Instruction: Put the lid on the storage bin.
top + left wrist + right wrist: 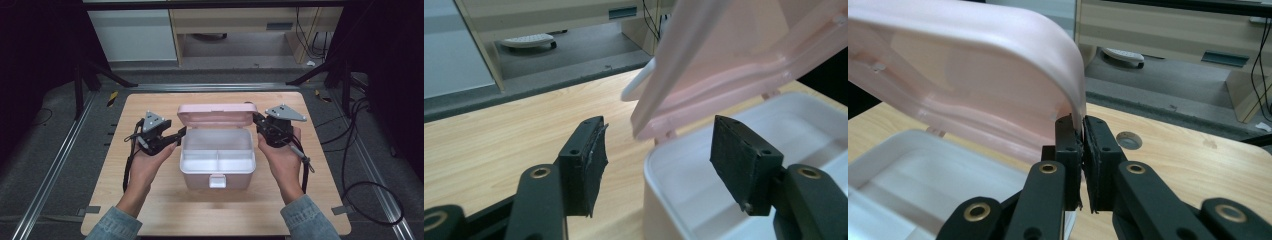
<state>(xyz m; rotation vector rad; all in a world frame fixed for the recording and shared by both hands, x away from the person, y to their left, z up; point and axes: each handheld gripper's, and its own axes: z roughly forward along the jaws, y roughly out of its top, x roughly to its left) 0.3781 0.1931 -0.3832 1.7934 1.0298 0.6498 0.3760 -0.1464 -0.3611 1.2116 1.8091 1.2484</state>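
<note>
A pink box (217,176) with a white divided tray inside stands mid-table, its pink lid (217,114) raised at the back. At the lid's right end my right gripper (256,119) is shut on the lid's edge; in the right gripper view the two pads (1083,131) pinch the rim of the lid (973,75) above the box (908,165). My left gripper (181,132) stands open at the box's left rear corner. In the left gripper view its jaws (656,145) straddle the white corner (659,200) under the lid (744,45), and the pads touch nothing.
The wooden table (150,210) has free room in front of and beside the box. A round hole (1128,140) sits in the tabletop near the right gripper. Cables (350,150) lie on the floor at the right, and a cabinet (240,30) stands behind the table.
</note>
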